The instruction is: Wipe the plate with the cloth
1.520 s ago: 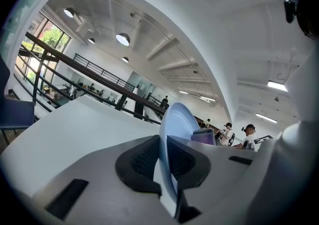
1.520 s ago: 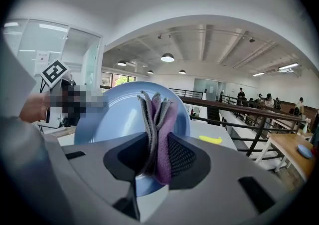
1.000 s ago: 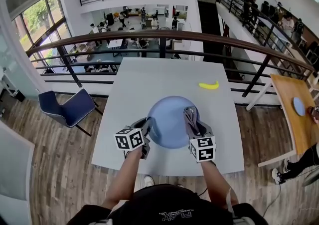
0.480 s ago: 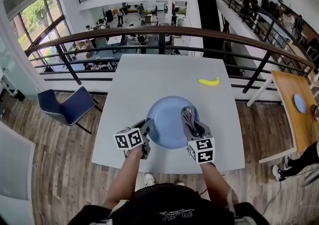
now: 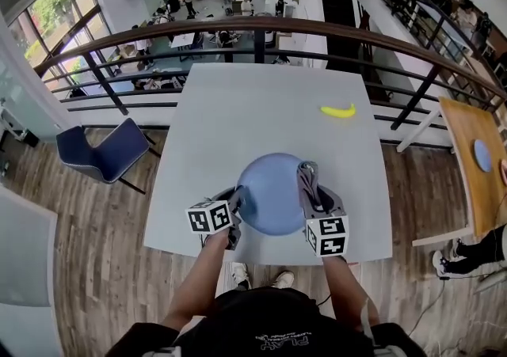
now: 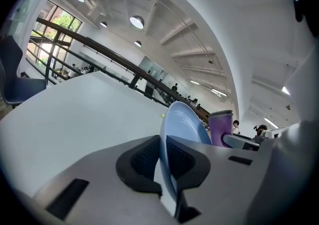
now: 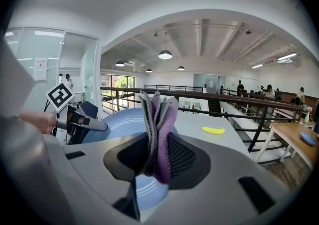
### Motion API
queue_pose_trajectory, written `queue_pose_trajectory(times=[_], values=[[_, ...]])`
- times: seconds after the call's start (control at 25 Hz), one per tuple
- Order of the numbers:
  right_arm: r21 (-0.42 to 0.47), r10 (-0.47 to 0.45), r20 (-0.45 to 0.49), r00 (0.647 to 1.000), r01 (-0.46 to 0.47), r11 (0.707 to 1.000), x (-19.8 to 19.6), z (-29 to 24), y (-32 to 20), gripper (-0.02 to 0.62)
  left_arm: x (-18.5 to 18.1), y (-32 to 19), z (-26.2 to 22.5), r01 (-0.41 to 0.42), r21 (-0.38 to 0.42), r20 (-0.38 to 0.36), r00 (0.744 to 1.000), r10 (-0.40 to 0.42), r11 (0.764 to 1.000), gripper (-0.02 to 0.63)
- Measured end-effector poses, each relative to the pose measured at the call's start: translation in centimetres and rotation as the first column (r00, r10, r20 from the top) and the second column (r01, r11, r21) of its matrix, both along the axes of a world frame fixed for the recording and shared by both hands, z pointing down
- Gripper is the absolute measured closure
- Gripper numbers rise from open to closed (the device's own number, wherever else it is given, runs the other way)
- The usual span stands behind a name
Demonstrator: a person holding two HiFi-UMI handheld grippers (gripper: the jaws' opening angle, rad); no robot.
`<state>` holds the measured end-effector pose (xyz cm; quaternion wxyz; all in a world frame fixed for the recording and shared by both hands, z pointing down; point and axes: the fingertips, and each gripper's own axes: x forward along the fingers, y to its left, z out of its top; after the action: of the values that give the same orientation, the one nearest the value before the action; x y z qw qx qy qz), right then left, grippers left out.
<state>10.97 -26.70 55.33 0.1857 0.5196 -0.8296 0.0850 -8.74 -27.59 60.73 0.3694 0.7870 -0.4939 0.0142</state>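
Fingers [image 6: 142, 159] of the left gripper [image 5: 235, 205] are closed on the near-left rim of the blue plate [image 5: 271, 189], which is over the near half of the white desk [image 5: 253, 102]. The right gripper [image 7: 158, 156] clamps the folded purple-grey cloth [image 7: 159, 114] at the plate's right edge.

Head cam stares steeply down at the table [image 5: 238, 110], plate [image 5: 269, 189] around 6 o'clock. Each gripper cam sits tight behind its own jaws, close up, facing across the table; all three catch the plate.
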Motion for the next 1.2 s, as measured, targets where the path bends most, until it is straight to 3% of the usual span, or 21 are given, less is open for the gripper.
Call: queue_pose_trajectory(times=[0.36,0.64,1.2], values=[[-0.122,-0.003,-0.023,1.000,0.000,0.993,0.0,5.6,0.2,0.479,0.3,1.2,6.6,-0.007,-0.128,-0.003,1.000,0.007,0.992,0.575],[-0.172,-0.028,-0.066,0.997,0.016,0.985,-0.8,9.1,1.2,0.479,0.1,1.5,10.5,-0.017,-0.183,0.044,0.999,0.026,0.983,0.575],[-0.280,-0.021,-0.043,0.999,0.008,0.960,-0.9,14.6,2.3,0.479,0.7,1.8,16.8,-0.021,-0.302,0.006,1.000,0.024,0.953,0.575]])
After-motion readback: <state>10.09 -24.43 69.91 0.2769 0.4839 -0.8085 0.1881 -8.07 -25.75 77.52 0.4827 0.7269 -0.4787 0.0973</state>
